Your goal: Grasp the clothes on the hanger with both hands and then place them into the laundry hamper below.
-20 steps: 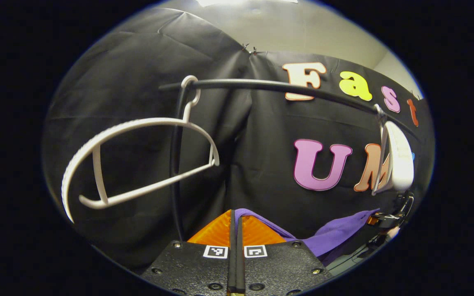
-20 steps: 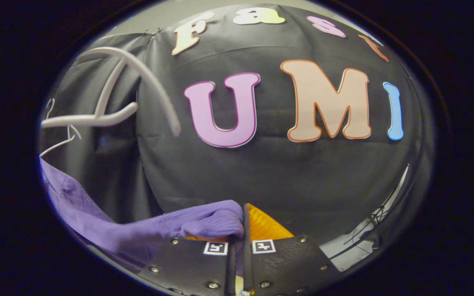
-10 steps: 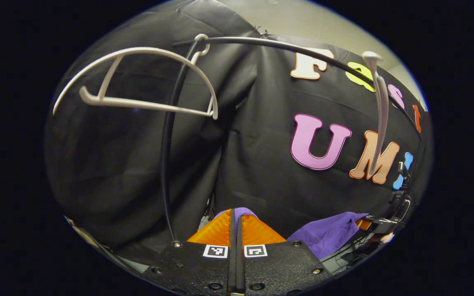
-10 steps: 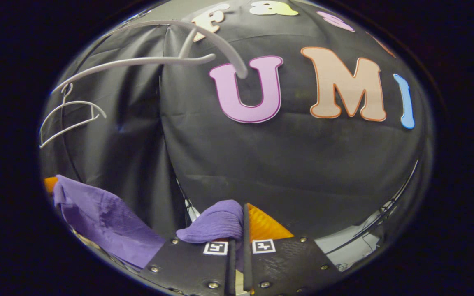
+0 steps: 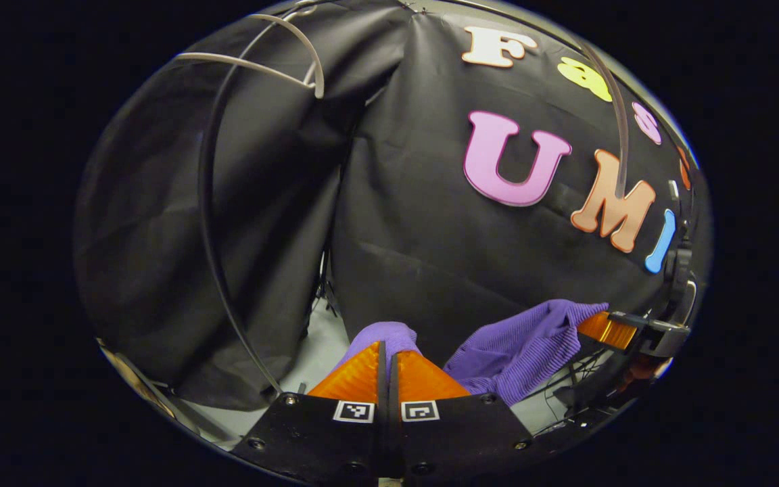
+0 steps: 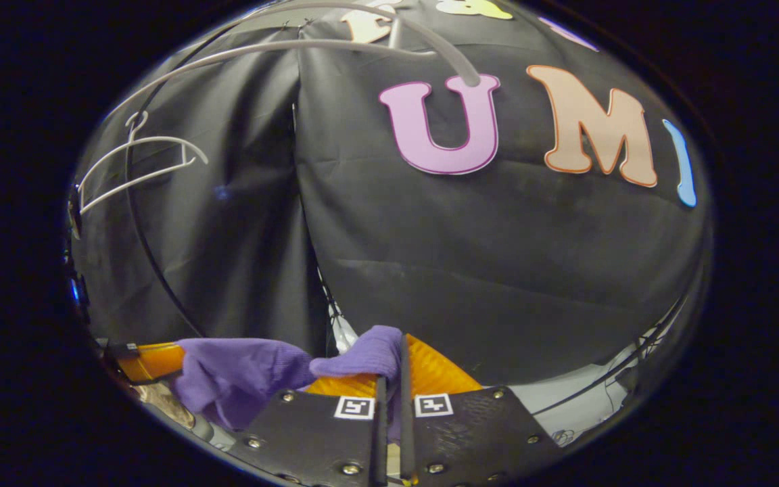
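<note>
We hold the purple garment (image 5: pixel 518 345) off its hanger (image 6: pixel 132 162), stretched between the two hand-held grippers; the left hand-held gripper (image 5: pixel 387 365) and right hand-held gripper (image 6: pixel 389 372) each clamp one edge. The hamper lies somewhere below. If either clamp slackens during lowering, we risk the cloth slipping and landing outside it.

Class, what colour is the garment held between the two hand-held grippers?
Purple, with a fine ribbed texture. The garment shows best in the left gripper view.
</note>
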`<control>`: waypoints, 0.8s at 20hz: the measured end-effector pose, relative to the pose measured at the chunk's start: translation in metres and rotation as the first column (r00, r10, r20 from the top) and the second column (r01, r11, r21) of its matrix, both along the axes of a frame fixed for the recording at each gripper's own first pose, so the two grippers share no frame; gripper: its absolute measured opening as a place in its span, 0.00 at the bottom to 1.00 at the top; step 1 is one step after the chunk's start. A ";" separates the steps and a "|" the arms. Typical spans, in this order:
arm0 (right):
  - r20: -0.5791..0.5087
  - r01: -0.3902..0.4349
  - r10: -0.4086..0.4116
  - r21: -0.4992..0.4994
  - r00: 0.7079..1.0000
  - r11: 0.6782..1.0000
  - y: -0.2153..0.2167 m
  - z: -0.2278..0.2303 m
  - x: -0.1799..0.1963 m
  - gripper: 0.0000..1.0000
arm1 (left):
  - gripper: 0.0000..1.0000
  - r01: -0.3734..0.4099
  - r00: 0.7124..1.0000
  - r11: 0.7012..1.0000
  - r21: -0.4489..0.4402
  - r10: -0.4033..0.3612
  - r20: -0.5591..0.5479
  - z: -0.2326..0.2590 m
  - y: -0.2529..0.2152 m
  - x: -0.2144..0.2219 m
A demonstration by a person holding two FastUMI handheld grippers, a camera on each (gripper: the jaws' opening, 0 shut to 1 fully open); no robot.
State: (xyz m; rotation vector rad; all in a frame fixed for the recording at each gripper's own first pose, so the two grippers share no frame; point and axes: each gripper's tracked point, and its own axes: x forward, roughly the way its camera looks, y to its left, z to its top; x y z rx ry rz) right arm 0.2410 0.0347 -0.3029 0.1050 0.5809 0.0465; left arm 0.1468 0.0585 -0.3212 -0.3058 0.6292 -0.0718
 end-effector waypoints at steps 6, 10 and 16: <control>-0.007 -0.047 0.047 -0.003 0.999 0.999 0.009 0.000 -0.003 0.08 | 0.01 0.127 0.989 0.992 0.024 -0.125 -0.075 -0.030 -0.040 -0.004; -0.010 -0.054 0.054 0.006 0.999 0.999 0.012 0.001 -0.006 0.08 | 0.39 0.245 0.967 0.970 0.003 -0.244 -0.074 -0.034 -0.078 -0.009; -0.006 -0.004 0.004 0.026 1.000 1.000 0.010 0.001 -0.006 0.08 | 0.55 0.311 0.950 0.950 -0.004 -0.311 -0.033 -0.021 -0.099 -0.006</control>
